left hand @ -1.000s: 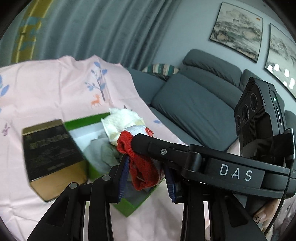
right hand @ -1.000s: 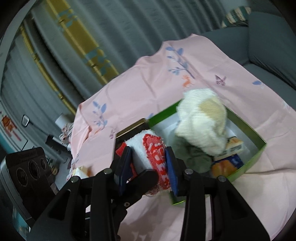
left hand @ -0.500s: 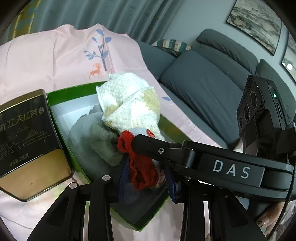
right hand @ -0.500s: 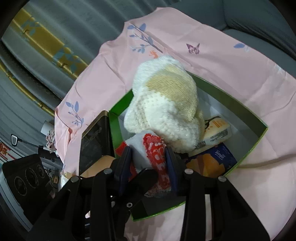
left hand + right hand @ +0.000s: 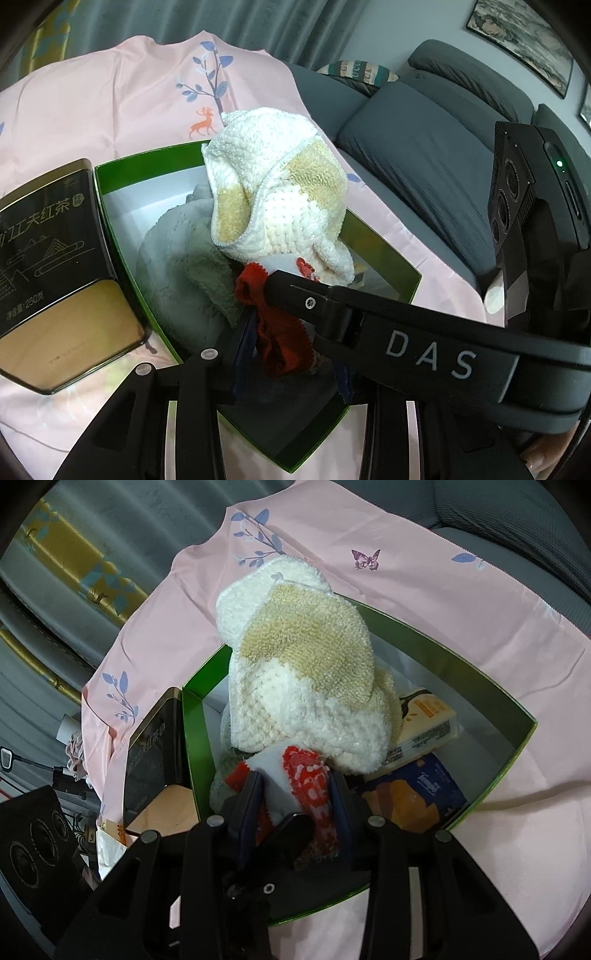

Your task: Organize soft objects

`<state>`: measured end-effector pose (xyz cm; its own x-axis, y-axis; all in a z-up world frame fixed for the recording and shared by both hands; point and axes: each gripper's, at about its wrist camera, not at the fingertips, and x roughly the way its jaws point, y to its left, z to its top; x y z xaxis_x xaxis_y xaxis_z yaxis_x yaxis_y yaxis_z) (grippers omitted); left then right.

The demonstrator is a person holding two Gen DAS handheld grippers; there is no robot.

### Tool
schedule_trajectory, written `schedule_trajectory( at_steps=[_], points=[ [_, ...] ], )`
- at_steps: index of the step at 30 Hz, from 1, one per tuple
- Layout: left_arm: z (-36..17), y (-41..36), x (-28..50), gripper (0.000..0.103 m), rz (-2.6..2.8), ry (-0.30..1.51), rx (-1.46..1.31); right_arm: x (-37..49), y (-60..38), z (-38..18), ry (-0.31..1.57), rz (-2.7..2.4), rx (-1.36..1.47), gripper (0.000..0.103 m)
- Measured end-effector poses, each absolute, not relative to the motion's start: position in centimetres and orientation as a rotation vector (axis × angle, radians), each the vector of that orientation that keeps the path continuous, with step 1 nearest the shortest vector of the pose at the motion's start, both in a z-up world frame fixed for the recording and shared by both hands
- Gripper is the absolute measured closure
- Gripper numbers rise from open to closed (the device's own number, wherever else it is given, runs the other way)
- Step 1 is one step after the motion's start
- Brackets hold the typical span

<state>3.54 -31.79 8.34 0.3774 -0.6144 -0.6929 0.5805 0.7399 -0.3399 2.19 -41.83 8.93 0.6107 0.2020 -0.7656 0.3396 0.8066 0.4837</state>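
A red and white cloth (image 5: 282,339) hangs between both grippers, low over the near corner of the green box (image 5: 110,206). My left gripper (image 5: 291,350) is shut on its red end. My right gripper (image 5: 295,797) is shut on the white and red part (image 5: 308,775). One of the right gripper's fingers (image 5: 332,304) crosses the left wrist view. Inside the box a cream and yellow knitted towel (image 5: 303,672) is piled on a grey towel (image 5: 177,273), just behind the held cloth.
A black and gold tea tin (image 5: 48,266) stands against the box's left wall. Two tissue packs (image 5: 424,727) (image 5: 417,794) lie in the box's right part. The box sits on a pink printed sheet (image 5: 461,602). A grey sofa (image 5: 424,158) lies behind.
Both grippers have come down and forward with the cloth, from above the box's near edge to low over its inside. The box, towels and tin loom larger. The jaws have not changed.
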Motion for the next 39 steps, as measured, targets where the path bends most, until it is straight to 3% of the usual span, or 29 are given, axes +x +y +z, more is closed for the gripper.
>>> schedule_trajectory(
  at_steps=[5, 7, 9, 15, 20, 23, 29, 39],
  points=[
    [9.1, -31.5, 3.0, 0.065, -0.754, 0.887, -0.023, 1.8, -41.7, 9.5, 0.913, -0.097, 0.645, 0.064],
    [9.7, -31.3, 2.6, 0.057, -0.744, 0.863, -0.013, 1.4, -41.6, 10.1, 0.893, -0.109, 0.633, 0.063],
    [10.3, -30.9, 2.3, 0.042, -0.732, 0.832, -0.007, 0.9, -41.6, 10.7, 0.868, -0.118, 0.626, 0.062],
    [12.3, -29.1, 1.5, 0.016, -0.701, 0.788, -0.03, -0.8, -41.6, 12.8, 0.787, -0.141, 0.607, 0.051],
    [13.9, -27.8, 0.5, 0.013, -0.674, 0.746, -0.033, -2.0, -41.2, 14.5, 0.732, -0.16, 0.585, 0.037],
    [15.1, -26.9, -0.3, 0.006, -0.661, 0.716, -0.039, -2.8, -41.0, 15.3, 0.704, -0.182, 0.574, 0.031],
    [16.8, -25.7, -2.0, 0.006, -0.618, 0.68, -0.025, -4.3, -40.6, 16.9, 0.651, -0.197, 0.562, 0.017],
    [18.2, -24.5, -4.3, 0.006, -0.556, 0.667, -0.01, -7.7, -39.4, 19.8, 0.568, -0.236, 0.505, 0.006]
  ],
)
